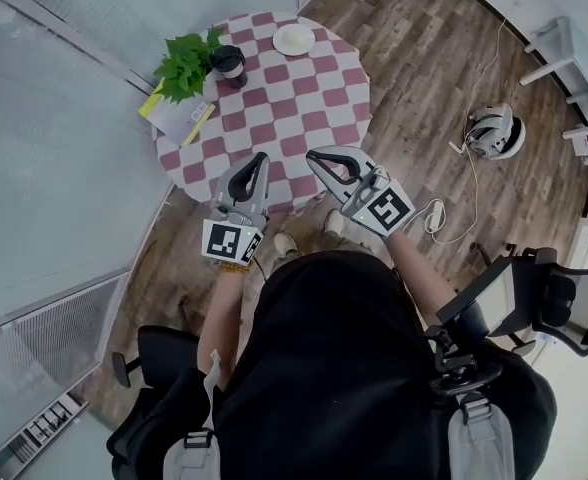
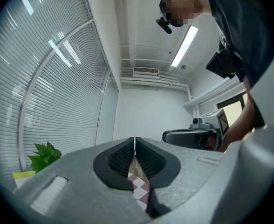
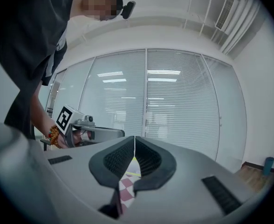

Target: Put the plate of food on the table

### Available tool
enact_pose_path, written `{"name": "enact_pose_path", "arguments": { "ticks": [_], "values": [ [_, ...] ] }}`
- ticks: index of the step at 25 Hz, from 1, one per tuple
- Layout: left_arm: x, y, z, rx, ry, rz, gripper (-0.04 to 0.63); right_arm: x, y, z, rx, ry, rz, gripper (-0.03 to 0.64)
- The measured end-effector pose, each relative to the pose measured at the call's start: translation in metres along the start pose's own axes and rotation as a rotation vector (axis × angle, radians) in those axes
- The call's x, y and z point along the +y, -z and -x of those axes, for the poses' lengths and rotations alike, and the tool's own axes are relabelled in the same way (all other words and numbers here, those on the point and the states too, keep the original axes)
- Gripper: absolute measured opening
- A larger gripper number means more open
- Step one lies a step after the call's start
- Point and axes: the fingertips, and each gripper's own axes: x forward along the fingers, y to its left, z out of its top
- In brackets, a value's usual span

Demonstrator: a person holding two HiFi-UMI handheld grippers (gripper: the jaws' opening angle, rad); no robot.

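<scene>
I am holding my left gripper and my right gripper side by side over the near edge of the checkered table, both with jaws pressed together and gripping nothing. The plate is sitting at the table's far edge, well apart from both grippers, near a dark cup and a leafy plant.

Tablecloth red-white checked; plate white; plant green (floor brown planks).
</scene>
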Motion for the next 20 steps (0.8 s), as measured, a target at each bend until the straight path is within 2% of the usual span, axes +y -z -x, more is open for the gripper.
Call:
{"name": "enact_pose_path", "arguments": {
  "ticks": [5,8,11,20],
  "values": [
    [-0.001,0.026,0.001,0.019,0.024,0.028,0.017,0.001,0.029,0.000,0.020,0.011,-0.112,0.014],
    [0.002,0.041,0.004,0.025,0.039,0.050,0.017,0.006,0.047,-0.004,0.067,-0.001,-0.102,0.014],
    [0.008,0.054,0.006,0.050,0.021,0.058,0.015,0.008,0.054,-0.009,0.075,-0.021,-0.107,0.014],
    [0.008,0.093,0.008,0.136,0.025,0.055,0.006,0.004,0.071,-0.005,0.115,0.006,-0.101,0.012]
  ]
}}
